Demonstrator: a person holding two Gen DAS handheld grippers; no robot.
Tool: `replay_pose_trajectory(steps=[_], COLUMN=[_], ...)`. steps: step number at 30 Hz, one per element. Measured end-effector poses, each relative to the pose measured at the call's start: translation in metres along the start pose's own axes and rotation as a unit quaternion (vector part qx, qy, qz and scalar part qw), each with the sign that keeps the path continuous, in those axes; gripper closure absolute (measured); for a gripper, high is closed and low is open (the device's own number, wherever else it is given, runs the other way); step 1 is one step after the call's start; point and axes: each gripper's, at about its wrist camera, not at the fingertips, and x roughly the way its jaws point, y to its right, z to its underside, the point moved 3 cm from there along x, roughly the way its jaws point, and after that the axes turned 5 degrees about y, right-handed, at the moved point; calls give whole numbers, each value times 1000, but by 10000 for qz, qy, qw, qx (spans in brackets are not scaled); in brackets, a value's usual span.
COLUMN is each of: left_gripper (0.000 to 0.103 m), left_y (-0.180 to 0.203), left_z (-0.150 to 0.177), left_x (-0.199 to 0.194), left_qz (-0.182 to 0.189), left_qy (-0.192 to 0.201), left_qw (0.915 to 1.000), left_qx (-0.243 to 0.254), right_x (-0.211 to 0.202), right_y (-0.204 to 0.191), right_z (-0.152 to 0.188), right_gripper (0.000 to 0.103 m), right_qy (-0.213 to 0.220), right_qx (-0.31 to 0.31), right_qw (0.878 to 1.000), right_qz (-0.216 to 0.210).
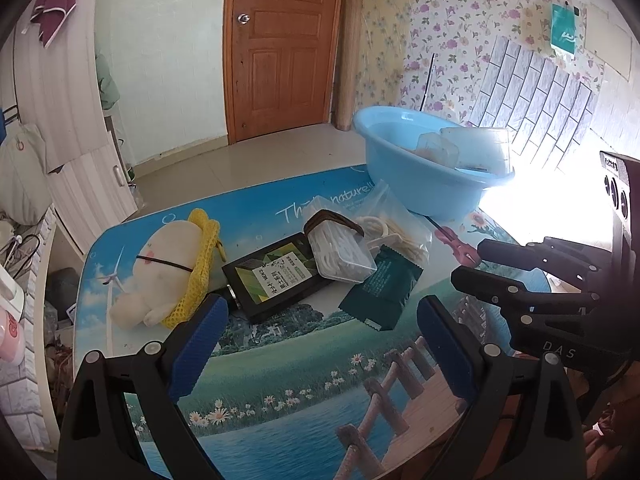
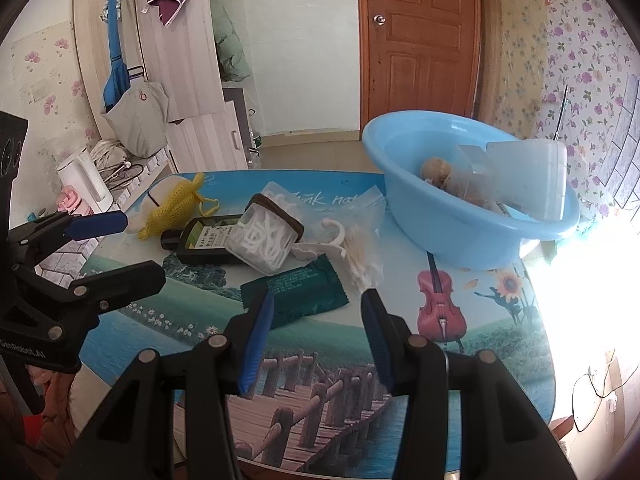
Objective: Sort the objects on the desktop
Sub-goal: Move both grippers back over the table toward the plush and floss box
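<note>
Both grippers are hovering unclenched and empty: the left gripper [image 1: 320, 320] wide, the right gripper [image 2: 318, 328] narrower. Just beyond is lying a dark green foil sachet [image 2: 296, 292] (flat on the printed tabletop [image 2: 360, 380]), then a black rectangular box [image 1: 276, 276], with a light blue plastic basin [image 2: 460, 216] sitting farthest.

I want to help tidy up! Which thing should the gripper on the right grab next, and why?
Probably the dark green packet. It lies flat on the table just ahead of the right gripper, whose jaws are open and empty. Nothing lies on top of it, so easing forward and closing on its near edge looks simplest, then carrying it to the blue basin.
</note>
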Motion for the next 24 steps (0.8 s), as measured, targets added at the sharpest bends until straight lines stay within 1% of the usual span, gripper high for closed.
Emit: replay_pose_trajectory(steps=[13, 24], left_gripper=[7, 7], left_y=[-5, -24], left_z=[5, 21], left_x=[1, 6], left_qz=[-30, -130], left_qy=[-41, -165], left_qw=[10000, 9995], left_qx=[-43, -240], right_x=[1, 7], right_y=[2, 0], right_z=[1, 3], right_gripper=[58, 58], right_qy=[-27, -128], right_qx=[14, 17], right_qw=[10000, 9999], right_qz=[11, 19])
